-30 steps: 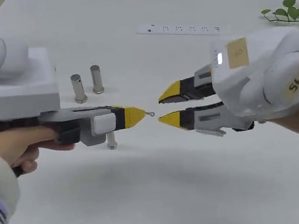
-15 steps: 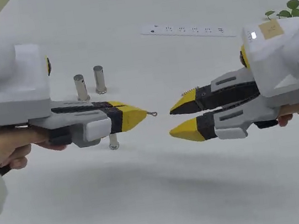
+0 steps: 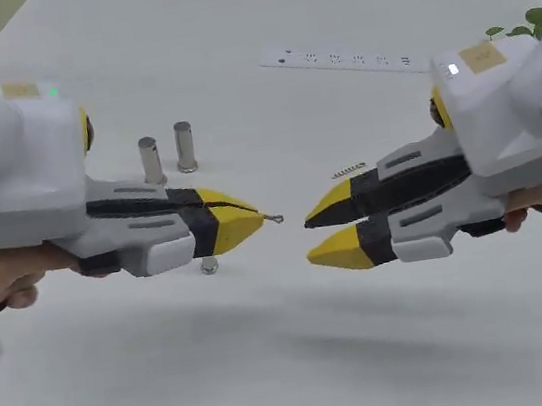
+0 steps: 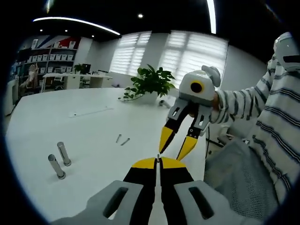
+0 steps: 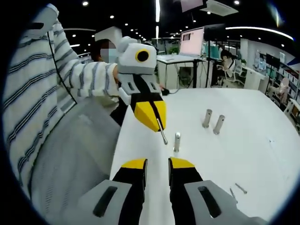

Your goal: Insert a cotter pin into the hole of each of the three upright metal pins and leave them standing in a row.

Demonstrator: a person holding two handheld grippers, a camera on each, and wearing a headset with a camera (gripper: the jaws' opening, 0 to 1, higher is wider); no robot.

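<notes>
My left gripper (image 3: 256, 219) is shut on a thin cotter pin (image 3: 274, 220), whose loop end sticks out past the yellow tips. The pin shows again as cotter pin (image 5: 162, 131) in the right gripper view, and at the closed tips (image 4: 158, 159) in the left gripper view. My right gripper (image 3: 312, 238) faces it tip to tip, open, a short gap away. Two upright metal pins (image 3: 150, 159) (image 3: 184, 146) stand side by side behind the left gripper. A third metal pin (image 3: 208, 264) stands just under its jaws, partly hidden.
Loose cotter pins (image 3: 349, 170) lie on the white table behind the right gripper, seen too as cotter pins (image 4: 122, 139). A white power strip (image 3: 346, 57) lies at the far side, and a potted plant (image 4: 150, 82) stands near the table's edge.
The head camera has shifted. Both grippers still face each other tip to tip, and the right gripper's jaws stand slightly closer together than one second ago.
</notes>
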